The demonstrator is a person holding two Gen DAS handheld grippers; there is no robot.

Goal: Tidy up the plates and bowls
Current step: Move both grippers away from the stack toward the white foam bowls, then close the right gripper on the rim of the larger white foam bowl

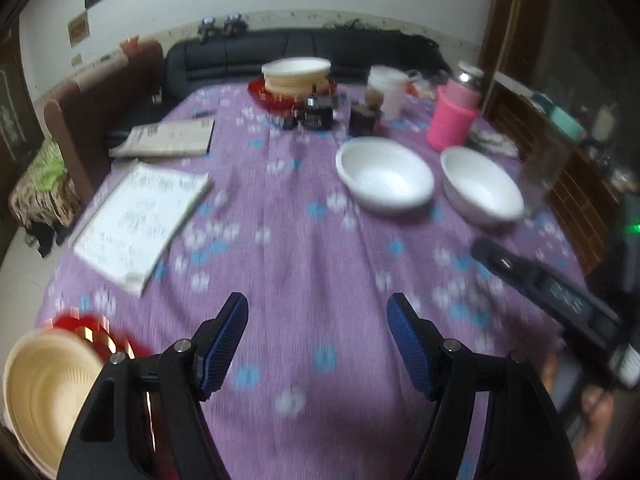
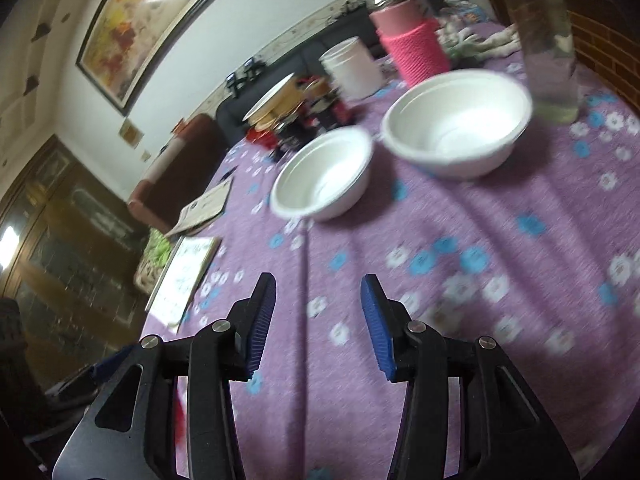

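Observation:
Two white bowls stand side by side on the purple flowered tablecloth: the left bowl (image 1: pixel 385 175) (image 2: pixel 323 174) and the right bowl (image 1: pixel 481 185) (image 2: pixel 458 122). A cream bowl (image 1: pixel 44 392) lies on a red plate (image 1: pixel 96 330) at the near left table edge. A stack of cream plates (image 1: pixel 297 74) (image 2: pixel 272 100) on a red plate (image 1: pixel 280 98) stands at the far side. My left gripper (image 1: pixel 318 316) is open and empty above the cloth. My right gripper (image 2: pixel 318 294) is open and empty, short of the white bowls.
Papers (image 1: pixel 140 220) and a booklet (image 1: pixel 168 140) lie at the left. A pink-sleeved bottle (image 1: pixel 454 114) (image 2: pixel 414 50), a white cup (image 1: pixel 390 88) (image 2: pixel 352 66), dark jars (image 1: pixel 320 112) and a clear glass (image 2: pixel 546 40) stand around the bowls. The other gripper's black body (image 1: pixel 560 296) shows at right.

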